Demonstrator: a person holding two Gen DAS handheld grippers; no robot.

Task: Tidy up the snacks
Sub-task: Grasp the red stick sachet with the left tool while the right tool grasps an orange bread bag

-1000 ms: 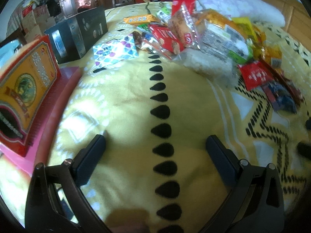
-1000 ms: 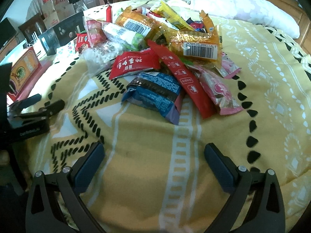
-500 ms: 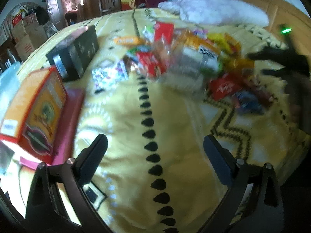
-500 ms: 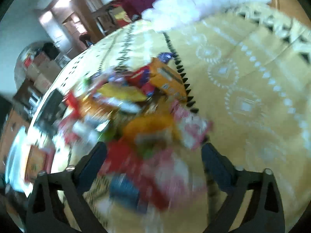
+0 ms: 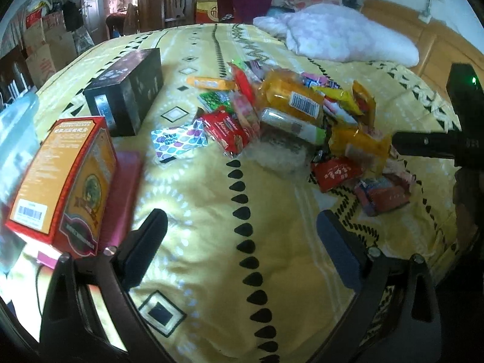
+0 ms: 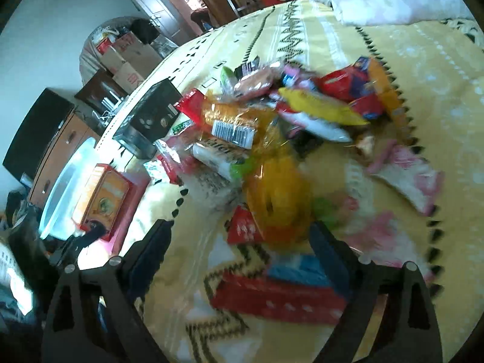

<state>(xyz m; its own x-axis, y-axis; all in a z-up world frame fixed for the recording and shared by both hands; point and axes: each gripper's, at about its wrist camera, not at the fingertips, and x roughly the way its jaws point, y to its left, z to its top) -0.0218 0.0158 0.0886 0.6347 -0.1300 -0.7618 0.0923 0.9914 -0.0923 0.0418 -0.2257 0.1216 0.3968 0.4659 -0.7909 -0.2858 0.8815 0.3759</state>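
The left gripper (image 5: 242,242) hangs over bare yellow patterned bedspread (image 5: 196,199), its dark blue pads spread wide with only cloth between them. The right gripper (image 6: 242,248) is also wide, its jaws closing slightly; snack packets show in the gap beneath, but the pads press on none of them.

From the left gripper, the heap of mixed snack packets (image 5: 290,121) lies on the bedspread at about one o'clock, well apart from the fingers. At ten o'clock an orange and red printed carton (image 5: 63,181) stands tilted on a flat pink box (image 5: 124,193), and farther up at eleven a black rectangular box (image 5: 127,96) sits on the cloth. A small white packet with coloured drops (image 5: 178,142) lies between the black box and the heap.

The left wrist view alone shows the right gripper from outside, a black bar reaching in from three o'clock over the heap's near edge, and a white pillow (image 5: 348,36) with a wooden headboard (image 5: 435,57) at one o'clock. The right wrist view, partly blurred, alone shows what lies close under the right gripper: a long red packet (image 6: 272,299) and a blue packet (image 6: 299,269) at six o'clock, a red pouch (image 6: 245,227) and a yellow-orange cellophane bag (image 6: 278,199) at twelve. It also shows a clear plastic tub (image 6: 66,187) at nine o'clock beyond the carton, and a pink and white packet (image 6: 414,181) at two o'clock.
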